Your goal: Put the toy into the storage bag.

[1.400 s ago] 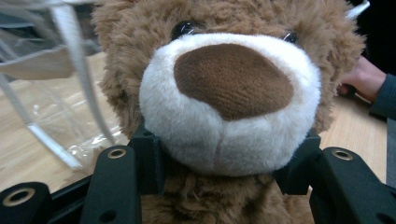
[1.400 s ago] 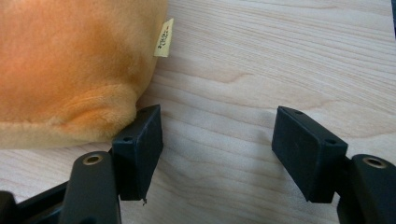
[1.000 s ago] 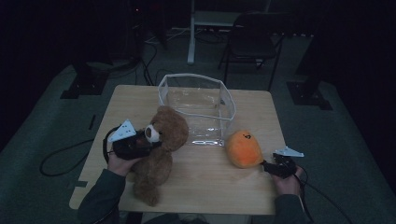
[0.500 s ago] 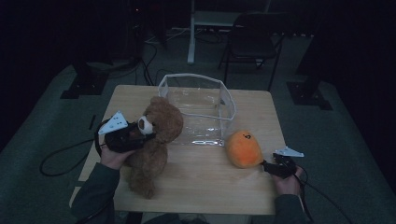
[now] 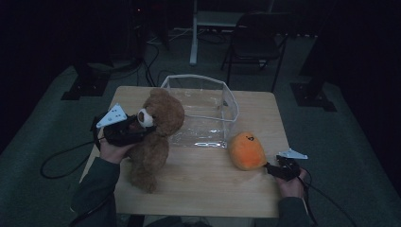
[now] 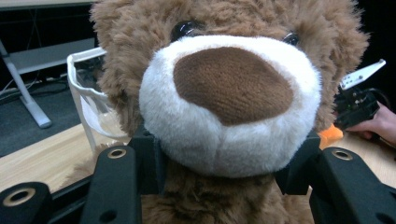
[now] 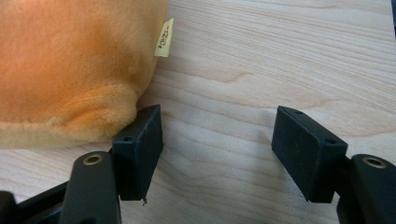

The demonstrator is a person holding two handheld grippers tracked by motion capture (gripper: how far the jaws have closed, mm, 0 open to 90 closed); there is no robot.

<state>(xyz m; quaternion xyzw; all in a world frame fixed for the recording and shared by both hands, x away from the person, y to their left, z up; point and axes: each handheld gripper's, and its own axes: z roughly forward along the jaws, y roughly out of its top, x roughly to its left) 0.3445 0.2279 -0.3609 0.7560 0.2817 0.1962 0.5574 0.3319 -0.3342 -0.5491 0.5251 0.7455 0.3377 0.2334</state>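
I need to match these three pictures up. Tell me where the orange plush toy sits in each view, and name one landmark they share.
High view: the orange plush toy lies right of centre on the wooden table, just ahead of the right gripper.
Left gripper view: an orange sliver at the right edge, behind the teddy bear.
Right gripper view: upper left, touching one jaw.
Shared landmark: the wooden table.
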